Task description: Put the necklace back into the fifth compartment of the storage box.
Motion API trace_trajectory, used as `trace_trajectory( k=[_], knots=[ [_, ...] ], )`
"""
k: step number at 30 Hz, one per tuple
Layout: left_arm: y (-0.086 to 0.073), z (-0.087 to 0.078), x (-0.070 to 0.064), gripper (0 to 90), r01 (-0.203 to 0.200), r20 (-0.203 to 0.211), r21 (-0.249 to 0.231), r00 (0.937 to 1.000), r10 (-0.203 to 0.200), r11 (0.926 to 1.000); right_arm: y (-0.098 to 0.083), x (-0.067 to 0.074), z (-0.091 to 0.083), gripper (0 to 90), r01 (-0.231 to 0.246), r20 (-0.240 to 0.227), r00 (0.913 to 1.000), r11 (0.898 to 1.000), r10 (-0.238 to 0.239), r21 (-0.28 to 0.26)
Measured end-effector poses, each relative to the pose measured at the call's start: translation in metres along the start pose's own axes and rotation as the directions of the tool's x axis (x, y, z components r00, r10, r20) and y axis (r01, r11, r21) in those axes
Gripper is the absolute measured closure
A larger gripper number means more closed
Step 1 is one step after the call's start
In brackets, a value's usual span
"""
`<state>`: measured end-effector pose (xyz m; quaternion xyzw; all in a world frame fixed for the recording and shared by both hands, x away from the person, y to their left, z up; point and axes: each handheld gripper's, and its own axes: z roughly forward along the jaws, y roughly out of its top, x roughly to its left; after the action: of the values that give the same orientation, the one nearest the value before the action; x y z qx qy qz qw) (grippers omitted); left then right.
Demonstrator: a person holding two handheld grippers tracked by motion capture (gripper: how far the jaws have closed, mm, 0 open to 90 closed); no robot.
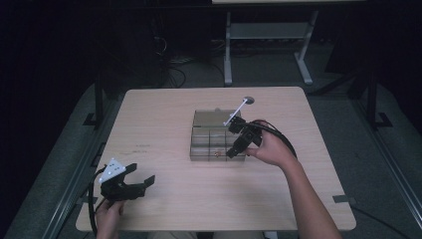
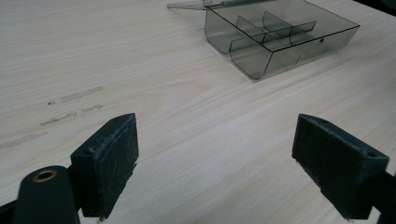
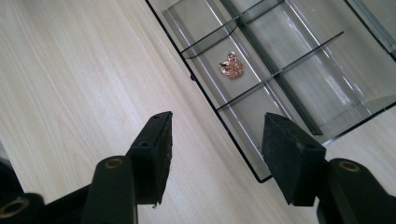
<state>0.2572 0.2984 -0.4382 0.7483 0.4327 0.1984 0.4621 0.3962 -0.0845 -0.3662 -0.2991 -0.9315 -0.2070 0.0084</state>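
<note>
At the near-left corner of the pale wooden table [image 1: 164,199], a person's left hand [image 1: 107,215] holds the left gripper [image 1: 142,182] low over the bare surface, its grey three-cornered plate facing up. In the left gripper view its two black padded jaws stand wide apart with nothing between them, only wood grain and a few faint scuff marks [image 2: 70,95] beyond.

Toward the middle of the table sits a smoked, see-through compartment box [image 1: 197,147], its lid [image 1: 209,118] folded back flat toward the far edge. Thin dividers split the box into several small cells. A small rose-gold trinket [image 3: 232,66] lies on the floor of one cell in the row along the box's near wall, apart from the dividers around it; in the high view it shows as a tiny speck [image 1: 216,154] beside the gripper's tips.

Right of centre, the person's right hand [image 1: 271,147] holds the right gripper [image 1: 232,152] angled down over the box's near-right part, a cable looping back over the wrist. The right gripper view shows its jaws parted wide and empty, one hanging over the bare table outside the box's near wall, the other over the box's corner cell, the trinket lying clear of both pads.
</note>
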Motion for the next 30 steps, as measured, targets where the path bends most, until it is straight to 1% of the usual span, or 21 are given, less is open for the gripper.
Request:
trace_trajectory(
  k=[6,13,19,21,23,27,30],
  knots=[
    [0.000,0.000,0.000,14.3,0.002,-0.002,0.004,1.0000,-0.002,1.0000,-0.007,0.000,0.000,42.6,-0.002,-0.005,1.0000,1.000,0.002,0.003],
    [0.000,0.000,0.000,14.3,0.000,-0.004,0.004,1.0000,0.000,1.0000,-0.019,0.000,0.000,42.5,-0.009,0.001,1.0000,1.000,0.009,0.008],
    [0.000,-0.001,0.000,14.3,-0.004,-0.012,0.001,0.9999,0.004,1.0000,-0.030,0.001,-0.002,42.5,-0.015,-0.003,0.9999,1.000,0.015,-0.003],
    [0.000,-0.001,0.001,14.3,0.001,-0.016,-0.002,0.9999,-0.001,1.0000,-0.036,0.001,-0.002,42.4,-0.017,0.000,0.9999,1.000,0.017,0.000],
    [0.000,-0.001,0.001,14.3,0.003,-0.018,0.000,0.9998,-0.003,1.0000,-0.037,0.001,-0.003,42.3,-0.017,-0.001,0.9999,1.000,0.017,-0.003],
    [0.000,0.000,0.000,14.3,-0.008,-0.020,0.001,0.9998,0.008,1.0000,-0.048,0.002,-0.003,42.4,-0.026,0.012,0.9996,1.000,0.026,-0.013],
    [0.000,0.000,0.000,14.3,-0.005,-0.024,-0.004,0.9997,0.005,1.0000,-0.052,0.001,-0.003,42.3,-0.037,0.005,0.9993,0.999,0.037,-0.018]
  ],
)
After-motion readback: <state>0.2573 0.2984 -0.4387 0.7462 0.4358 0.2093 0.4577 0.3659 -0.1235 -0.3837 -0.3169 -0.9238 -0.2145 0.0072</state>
